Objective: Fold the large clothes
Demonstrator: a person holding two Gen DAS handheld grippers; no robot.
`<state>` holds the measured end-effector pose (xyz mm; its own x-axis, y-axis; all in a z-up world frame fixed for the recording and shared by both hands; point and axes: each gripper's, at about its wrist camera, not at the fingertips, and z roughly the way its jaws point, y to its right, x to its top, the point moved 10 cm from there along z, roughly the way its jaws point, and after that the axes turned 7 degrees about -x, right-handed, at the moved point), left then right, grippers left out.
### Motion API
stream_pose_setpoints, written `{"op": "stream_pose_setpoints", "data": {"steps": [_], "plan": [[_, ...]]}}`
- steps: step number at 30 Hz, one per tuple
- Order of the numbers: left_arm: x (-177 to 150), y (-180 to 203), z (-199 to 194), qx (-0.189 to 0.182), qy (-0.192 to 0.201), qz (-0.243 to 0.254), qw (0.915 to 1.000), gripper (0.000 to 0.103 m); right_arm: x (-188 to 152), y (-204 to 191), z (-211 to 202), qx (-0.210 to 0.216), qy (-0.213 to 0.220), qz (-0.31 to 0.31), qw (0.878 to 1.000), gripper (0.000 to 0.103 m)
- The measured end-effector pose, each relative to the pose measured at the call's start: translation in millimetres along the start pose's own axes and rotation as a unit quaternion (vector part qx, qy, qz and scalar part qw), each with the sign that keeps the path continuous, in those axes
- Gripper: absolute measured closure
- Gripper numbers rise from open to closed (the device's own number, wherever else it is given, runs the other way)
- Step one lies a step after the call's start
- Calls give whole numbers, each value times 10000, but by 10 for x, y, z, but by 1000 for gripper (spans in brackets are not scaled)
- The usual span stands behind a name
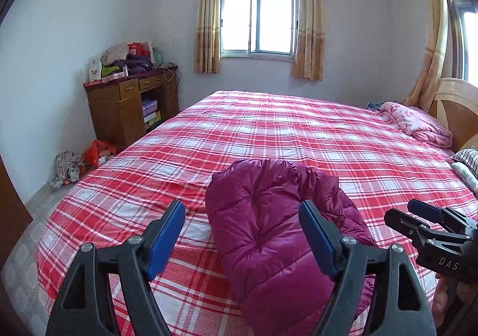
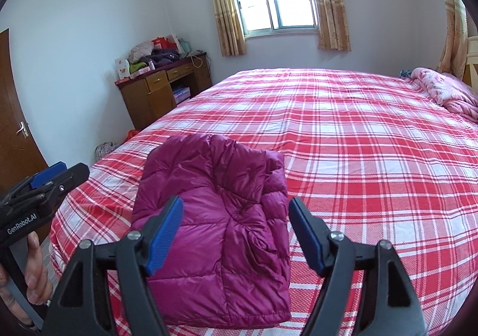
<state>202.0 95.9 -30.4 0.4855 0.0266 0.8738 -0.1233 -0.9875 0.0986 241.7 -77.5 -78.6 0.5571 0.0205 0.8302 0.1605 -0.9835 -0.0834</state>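
- Blue pads [image 1: 165, 239] of the left gripper [image 1: 242, 242] spread wide, nothing between them, held above the near end of the magenta down jacket [image 1: 269, 231] rather than touching it; a stance that reads as release or inspection, not a grasp.
- Right gripper [image 2: 236, 233] likewise splayed and empty, poised over the same bundle, fingers [image 2: 304, 231] bracketing the jacket's right half in its own view.
- Both tools side by side, each visible at the edge of the other's view, apparently so either flank of the garment can be reached at once.
- Jacket lying on the near part of the bed [image 2: 373, 156], already doubled into a compact, puffy rectangle, far end rounded over and layered edges showing on its right; judged near the end of the fold, with perhaps a last flattening or tuck left.
- Padded, slippery fill likely to spring back open unless pressed down.
- Red plaid sheet stretched flat beneath, a broad working surface.
- Pink quilt [image 2: 448, 91] bunched by the headboard, well apart from the work.
- Cluttered wooden desk [image 1: 131, 103] against the far wall, curtained window [image 1: 259, 24] beyond.
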Motion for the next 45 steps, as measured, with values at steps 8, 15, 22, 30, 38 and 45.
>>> {"op": "stream_pose_setpoints", "data": {"steps": [8,15,22,30,38,45], "plan": [[33,6,-75,-30,73,40,10000,24,26,-60,-73,17,87,-29,10000,26],[39,-12,-94,-37,91,26,9999,24,14,-110,-85,37,89,-85,9999,26],[18,-5,-74,-29,49,42,10000,24,1,-133,-110,68,93,-47,9999,25],[14,16,-48,-1,35,79,10000,24,-22,-96,-124,73,95,34,9999,25],[-15,18,-14,17,9,103,9999,24,-32,-87,-129,91,88,57,9999,25],[-35,7,10,22,-11,102,9999,24,-44,-87,-133,92,82,62,9999,24]]}}
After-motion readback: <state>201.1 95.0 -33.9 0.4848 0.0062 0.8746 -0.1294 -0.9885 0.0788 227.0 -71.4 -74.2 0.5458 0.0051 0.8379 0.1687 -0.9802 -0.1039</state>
